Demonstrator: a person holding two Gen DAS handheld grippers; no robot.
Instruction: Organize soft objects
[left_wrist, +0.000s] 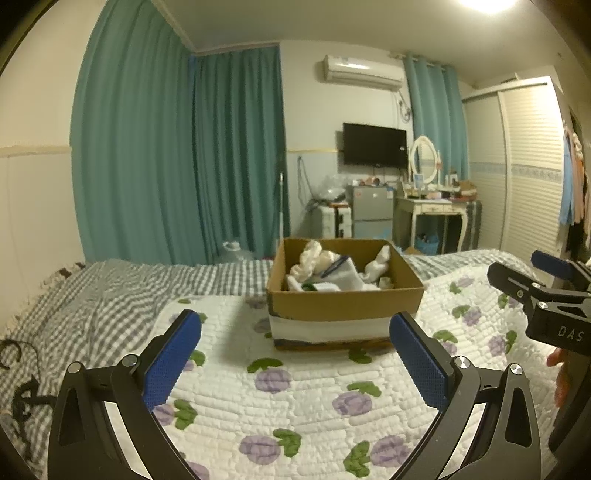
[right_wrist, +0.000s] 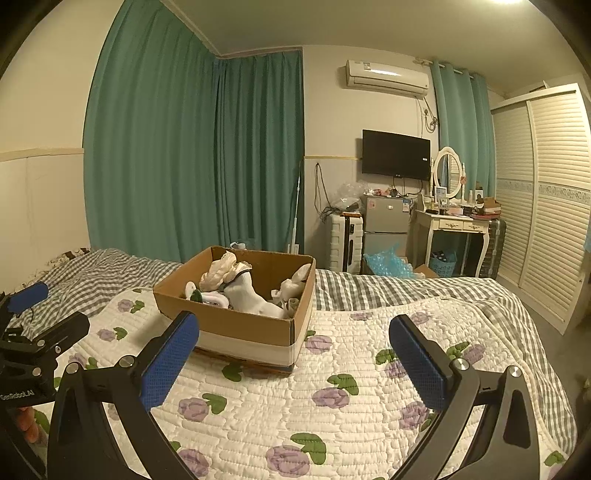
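A brown cardboard box (left_wrist: 345, 301) with a white band around its base stands on the white quilt with purple flowers (left_wrist: 295, 406). Inside it lie several white and cream socks and soft items (left_wrist: 328, 271). The box also shows in the right wrist view (right_wrist: 255, 325), with the socks (right_wrist: 245, 291) in it. My left gripper (left_wrist: 295, 354) is open and empty, held above the quilt in front of the box. My right gripper (right_wrist: 293, 354) is open and empty, to the right of the box. Each gripper shows at the edge of the other's view.
A grey checked sheet (left_wrist: 92, 295) covers the bed beyond the quilt. Dark cords (left_wrist: 18, 387) lie at its left edge. Teal curtains (left_wrist: 177, 155), a small fridge (right_wrist: 386, 225), a dressing table (right_wrist: 458, 225) and a louvred wardrobe (right_wrist: 546, 192) stand beyond the bed.
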